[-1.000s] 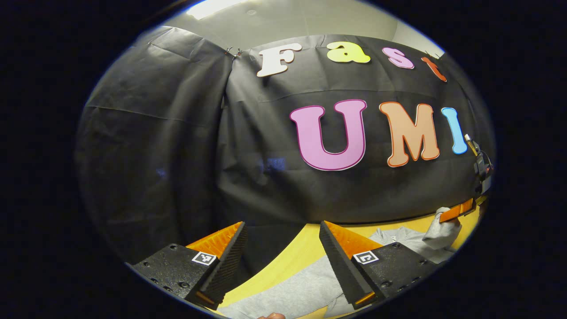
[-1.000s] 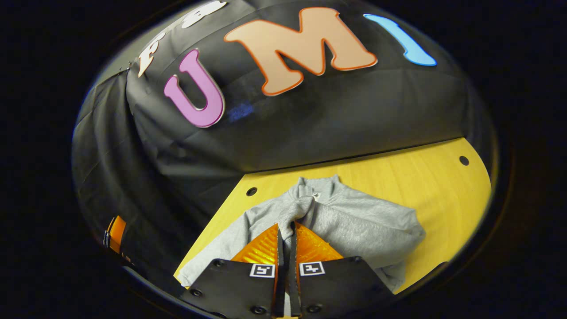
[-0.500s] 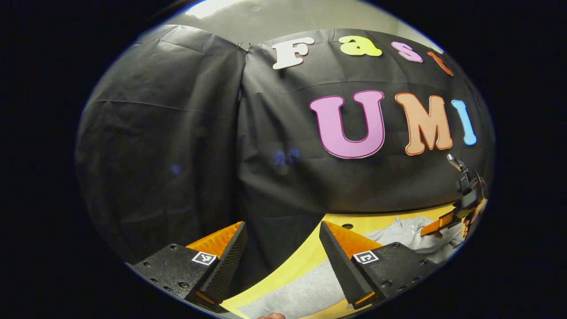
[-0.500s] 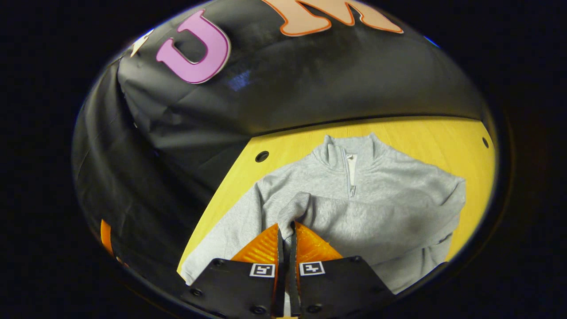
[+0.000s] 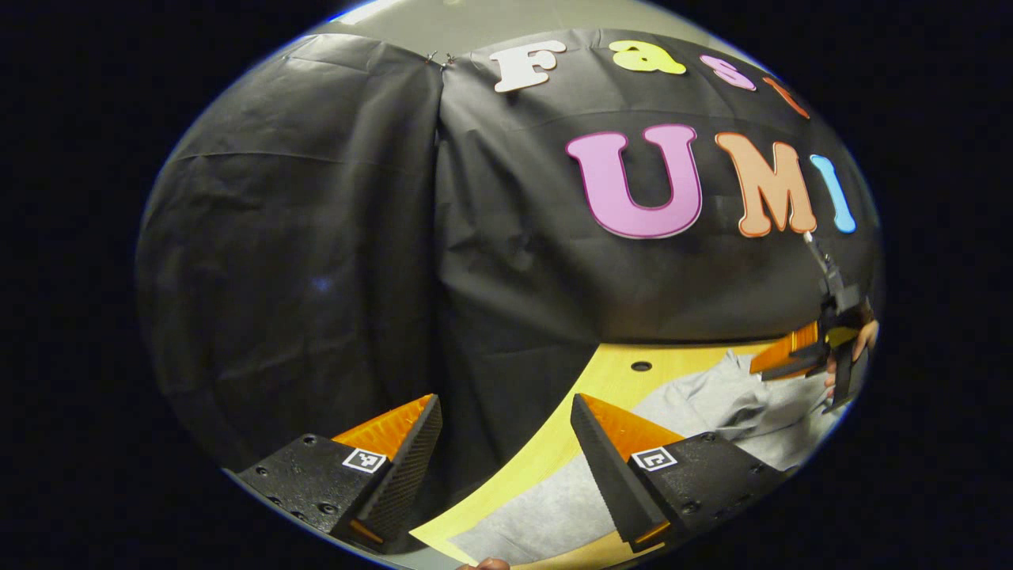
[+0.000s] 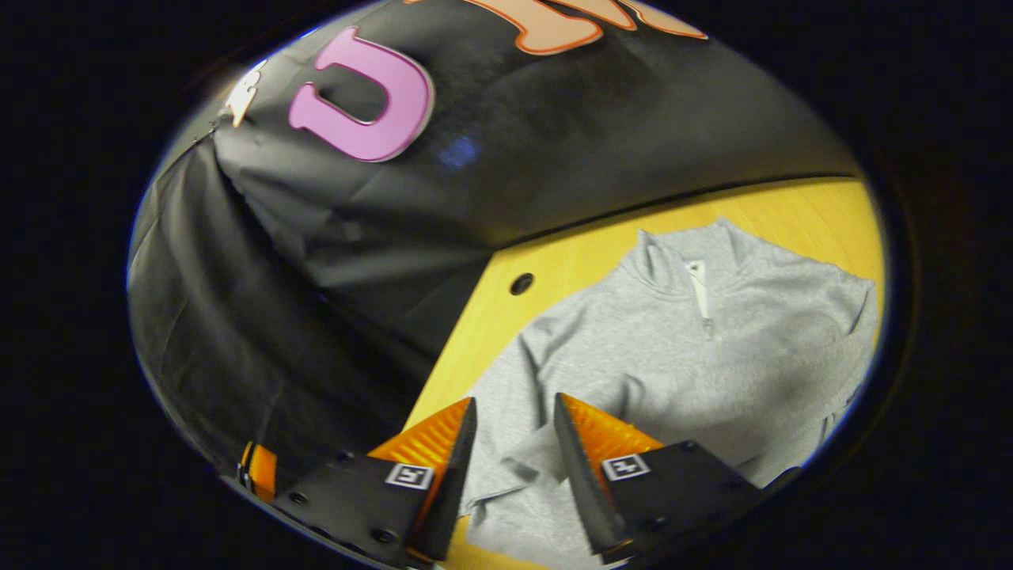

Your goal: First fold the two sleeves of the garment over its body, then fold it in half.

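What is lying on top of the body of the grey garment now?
One sleeve lies folded across the garment body, its cuff between the open fingers of the right gripper. The chest under that sleeve is covered. The yellow table shows around the garment.

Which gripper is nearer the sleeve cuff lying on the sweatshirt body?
Right. The right gripper is open just above the sleeve cuff, its fingers either side of it. The left gripper hangs open off the table's left edge, clear of the cloth.

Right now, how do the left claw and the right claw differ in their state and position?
The left claw gapes wide at the table's edge; the right claw is parted less. The left claw has little sweatshirt beneath, the right claw hangs above its folded sleeve. Both grip nothing.
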Tool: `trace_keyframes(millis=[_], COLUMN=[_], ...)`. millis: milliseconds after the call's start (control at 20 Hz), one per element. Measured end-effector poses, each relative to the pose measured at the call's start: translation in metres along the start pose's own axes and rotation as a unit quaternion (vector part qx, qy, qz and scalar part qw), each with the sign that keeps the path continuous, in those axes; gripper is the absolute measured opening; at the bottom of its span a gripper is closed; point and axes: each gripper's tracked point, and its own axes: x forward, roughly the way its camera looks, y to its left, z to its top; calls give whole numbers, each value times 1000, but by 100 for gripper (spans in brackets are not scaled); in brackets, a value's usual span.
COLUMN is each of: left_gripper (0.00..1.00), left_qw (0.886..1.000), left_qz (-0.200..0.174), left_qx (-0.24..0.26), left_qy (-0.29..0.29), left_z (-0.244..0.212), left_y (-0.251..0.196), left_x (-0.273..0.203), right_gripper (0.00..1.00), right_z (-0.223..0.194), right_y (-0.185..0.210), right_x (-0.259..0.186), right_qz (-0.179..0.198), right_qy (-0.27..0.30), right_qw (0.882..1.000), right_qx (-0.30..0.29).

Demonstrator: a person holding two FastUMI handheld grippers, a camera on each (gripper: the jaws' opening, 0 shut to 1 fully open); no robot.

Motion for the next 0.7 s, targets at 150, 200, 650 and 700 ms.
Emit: trace_keyframes(millis=[150,200,650,700], left_gripper=[96,99,97,97], left_qw=[999,999,979,976], left_qz=[-10,-15,-46,-44], left_qx=[-3,-5,-37,-43], left_qy=[31,45,193,208], left_z=[-28,-41,-159,-172], left_y=[-1,-2,4,6], left_x=[1,1,-12,-13], right_gripper=[96,95,95,95], right_z=[7,11,31,30], right_y=[-1,-3,-7,-8], right_x=[-9,-14,-57,-60], right_qz=[-4,-8,-33,-35], right_qy=[-30,-36,-89,-88], right_qw=[998,997,987,987], right_qx=[-50,-62,-127,-131])
